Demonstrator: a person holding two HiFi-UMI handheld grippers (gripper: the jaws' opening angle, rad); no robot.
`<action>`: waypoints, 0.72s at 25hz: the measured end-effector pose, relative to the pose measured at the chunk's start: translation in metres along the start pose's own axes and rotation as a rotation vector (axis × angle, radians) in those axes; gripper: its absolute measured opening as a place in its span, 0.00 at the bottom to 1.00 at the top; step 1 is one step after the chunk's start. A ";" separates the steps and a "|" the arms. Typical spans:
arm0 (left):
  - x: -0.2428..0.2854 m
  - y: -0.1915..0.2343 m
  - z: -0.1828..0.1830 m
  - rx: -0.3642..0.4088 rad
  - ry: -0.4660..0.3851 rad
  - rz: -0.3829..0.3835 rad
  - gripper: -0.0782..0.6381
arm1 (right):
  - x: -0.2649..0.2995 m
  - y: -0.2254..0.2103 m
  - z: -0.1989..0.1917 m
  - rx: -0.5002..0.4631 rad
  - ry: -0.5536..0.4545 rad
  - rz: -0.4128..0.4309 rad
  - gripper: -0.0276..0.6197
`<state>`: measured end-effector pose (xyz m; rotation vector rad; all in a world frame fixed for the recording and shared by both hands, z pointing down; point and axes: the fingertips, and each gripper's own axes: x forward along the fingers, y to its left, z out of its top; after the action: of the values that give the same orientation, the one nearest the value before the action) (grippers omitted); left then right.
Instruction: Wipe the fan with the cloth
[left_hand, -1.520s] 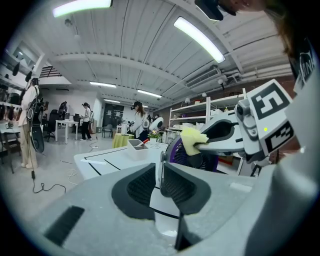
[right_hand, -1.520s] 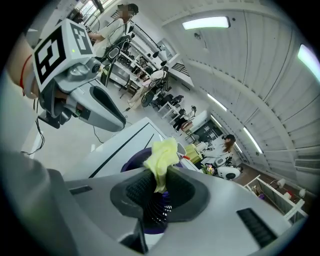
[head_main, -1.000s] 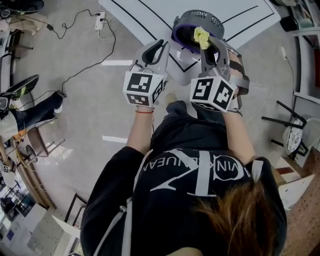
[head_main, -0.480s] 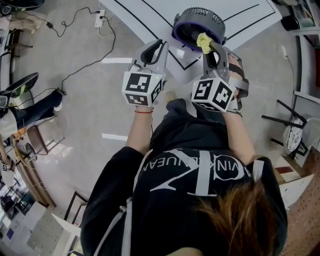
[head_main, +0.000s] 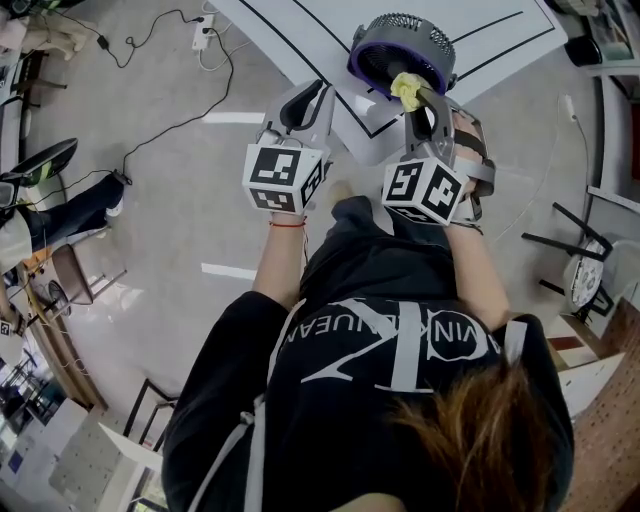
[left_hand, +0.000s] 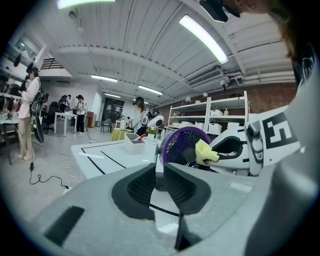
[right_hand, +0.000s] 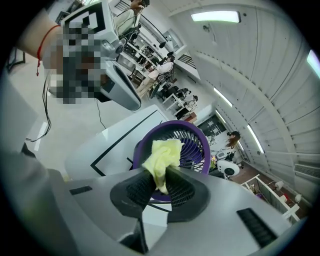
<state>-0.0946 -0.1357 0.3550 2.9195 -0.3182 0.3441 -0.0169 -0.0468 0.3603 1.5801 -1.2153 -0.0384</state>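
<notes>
A small fan (head_main: 400, 48) with a purple rim and a grey grille stands on the white table (head_main: 300, 35). My right gripper (head_main: 412, 98) is shut on a crumpled yellow cloth (head_main: 404, 90), which lies against the fan's near rim. In the right gripper view the cloth (right_hand: 162, 159) sticks up between the jaws of that gripper (right_hand: 161, 187), in front of the fan's grille (right_hand: 192, 145). My left gripper (head_main: 320, 95) hovers left of the fan, its jaws together and holding nothing. The left gripper view shows the fan (left_hand: 180, 147), the cloth (left_hand: 205, 151) and the right gripper (left_hand: 250, 147) beside it.
Black lines mark the table top. A white bin (left_hand: 134, 144) stands further back on it. Cables (head_main: 170, 60) and a power strip (head_main: 203, 30) lie on the floor to the left. A dark chair frame (head_main: 585, 270) stands at the right. People stand far off.
The cloth in the right gripper has slid from the middle of the fan's face back to its near rim. The left gripper has stayed put.
</notes>
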 end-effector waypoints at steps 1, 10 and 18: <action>0.000 0.000 0.000 0.000 0.000 -0.001 0.18 | 0.001 0.002 0.000 -0.005 0.002 0.004 0.13; -0.010 -0.001 -0.003 0.004 0.000 0.014 0.18 | 0.009 0.030 -0.010 0.026 0.021 0.085 0.13; -0.022 0.007 -0.005 0.001 0.001 0.037 0.18 | -0.001 0.040 0.017 0.363 -0.133 0.284 0.13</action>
<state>-0.1180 -0.1369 0.3555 2.9177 -0.3727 0.3508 -0.0533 -0.0534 0.3826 1.7163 -1.6103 0.2778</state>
